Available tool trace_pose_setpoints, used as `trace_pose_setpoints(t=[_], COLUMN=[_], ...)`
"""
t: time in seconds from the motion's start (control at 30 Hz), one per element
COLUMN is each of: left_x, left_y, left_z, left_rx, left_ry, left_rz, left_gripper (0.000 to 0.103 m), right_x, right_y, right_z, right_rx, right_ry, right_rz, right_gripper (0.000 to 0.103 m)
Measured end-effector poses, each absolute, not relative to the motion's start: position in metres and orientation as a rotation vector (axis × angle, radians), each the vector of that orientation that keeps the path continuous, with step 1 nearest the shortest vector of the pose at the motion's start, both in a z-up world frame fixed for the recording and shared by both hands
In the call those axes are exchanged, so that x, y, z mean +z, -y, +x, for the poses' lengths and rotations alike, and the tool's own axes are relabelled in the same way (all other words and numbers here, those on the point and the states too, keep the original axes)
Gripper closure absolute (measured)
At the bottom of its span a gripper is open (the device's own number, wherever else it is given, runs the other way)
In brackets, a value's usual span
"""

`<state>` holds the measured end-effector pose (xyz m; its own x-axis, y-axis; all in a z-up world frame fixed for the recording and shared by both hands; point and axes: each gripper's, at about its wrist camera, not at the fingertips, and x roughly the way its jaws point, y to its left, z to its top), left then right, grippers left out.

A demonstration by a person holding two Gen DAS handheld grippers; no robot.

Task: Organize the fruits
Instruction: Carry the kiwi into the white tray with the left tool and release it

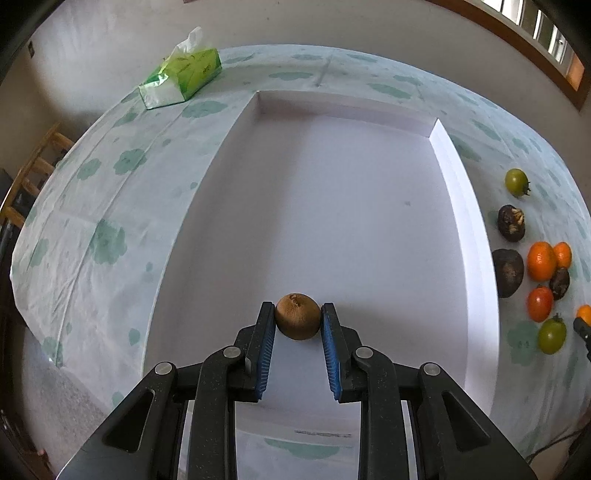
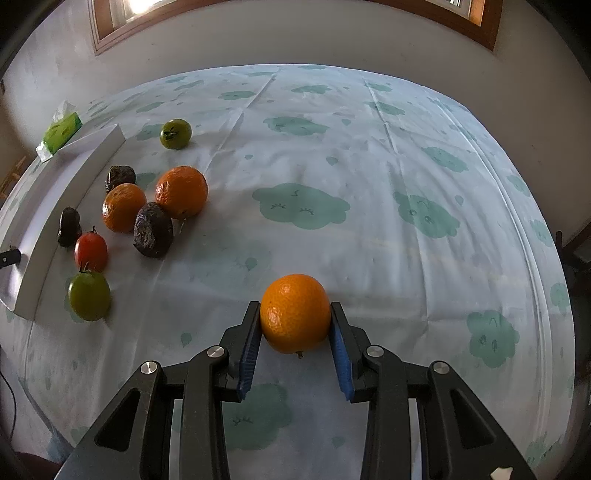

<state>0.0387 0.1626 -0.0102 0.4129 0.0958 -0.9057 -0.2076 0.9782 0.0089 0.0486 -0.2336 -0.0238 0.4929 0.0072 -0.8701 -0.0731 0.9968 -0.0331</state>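
My left gripper (image 1: 297, 312) is shut on a brown kiwi (image 1: 297, 316) over the near part of a white tray (image 1: 448, 147). My right gripper (image 2: 294, 314) is shut on an orange (image 2: 294, 313) above the tablecloth. To its left lie two more oranges (image 2: 181, 192), dark wrinkled fruits (image 2: 153, 229), a red tomato (image 2: 91, 252) and green tomatoes (image 2: 89, 295) beside the tray's wall (image 2: 70, 184). The same fruits show at the right of the left wrist view (image 1: 541, 260).
A green tissue pack (image 1: 181, 79) sits at the table's far left corner. The table wears a cloud-print cloth (image 2: 369, 166). A wall and window (image 2: 122, 11) lie behind. A wooden chair (image 1: 33, 173) stands left of the table.
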Motion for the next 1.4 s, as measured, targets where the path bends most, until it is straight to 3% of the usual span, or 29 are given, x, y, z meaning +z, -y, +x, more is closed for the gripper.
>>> trace_pose_setpoints(t=[0.83, 1.4], left_x=[-0.013, -0.006], left_y=[-0.221, -0.22], left_z=[0.038, 0.036], left_rx=[0.277, 0.213], left_ry=[-1.115, -1.059], left_rz=[-0.129, -0.107], left_gripper=[0.077, 0.073], right_x=[-0.01, 0.025], right_y=[0.219, 0.12], right_z=[0.053, 0.068], right_rx=[0.039, 0.291], right_ry=[-1.041, -0.971], right_rz=[-0.069, -0.114], right_gripper=[0.07, 0.07])
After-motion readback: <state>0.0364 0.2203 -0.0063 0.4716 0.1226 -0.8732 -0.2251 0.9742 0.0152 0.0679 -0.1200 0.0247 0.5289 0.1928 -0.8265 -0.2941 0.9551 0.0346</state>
